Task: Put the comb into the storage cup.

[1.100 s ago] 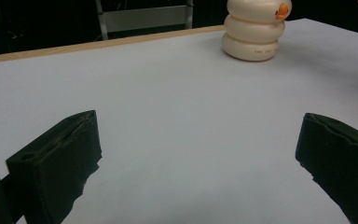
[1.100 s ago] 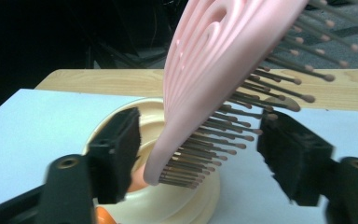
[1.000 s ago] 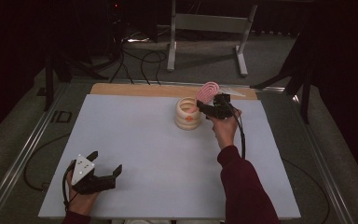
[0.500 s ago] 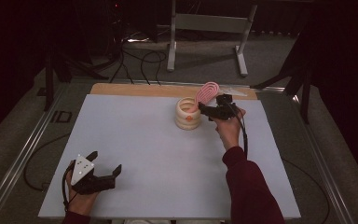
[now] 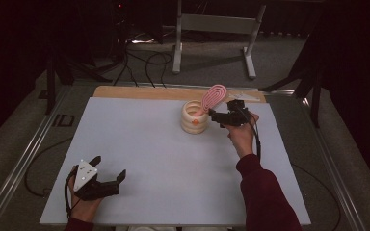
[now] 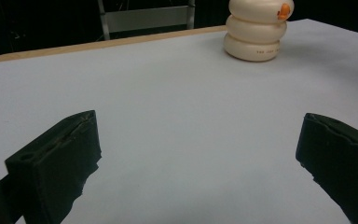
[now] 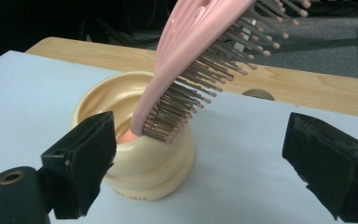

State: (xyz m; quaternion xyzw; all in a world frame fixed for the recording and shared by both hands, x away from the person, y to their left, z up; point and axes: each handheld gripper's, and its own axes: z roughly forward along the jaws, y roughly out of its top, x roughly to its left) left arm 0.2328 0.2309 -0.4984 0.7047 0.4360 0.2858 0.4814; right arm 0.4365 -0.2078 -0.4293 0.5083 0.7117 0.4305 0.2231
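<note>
R jaws have just been opening, now spread clear of the pink brush [image 7: 200, 60], nothing between. L gripper [image 5: 107, 182] idle near edge, jaws spread. Brush stands handle-down in cream holder [image 5: 194, 118], leaning. Back right gripper [image 5: 218, 117] out straight, don't clip bristles.

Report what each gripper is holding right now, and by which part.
Nothing is held. The right gripper has just been opening, jaws wide beside the pink hairbrush, which stands handle-down in the cream holder. The left gripper is open over the table.
</note>
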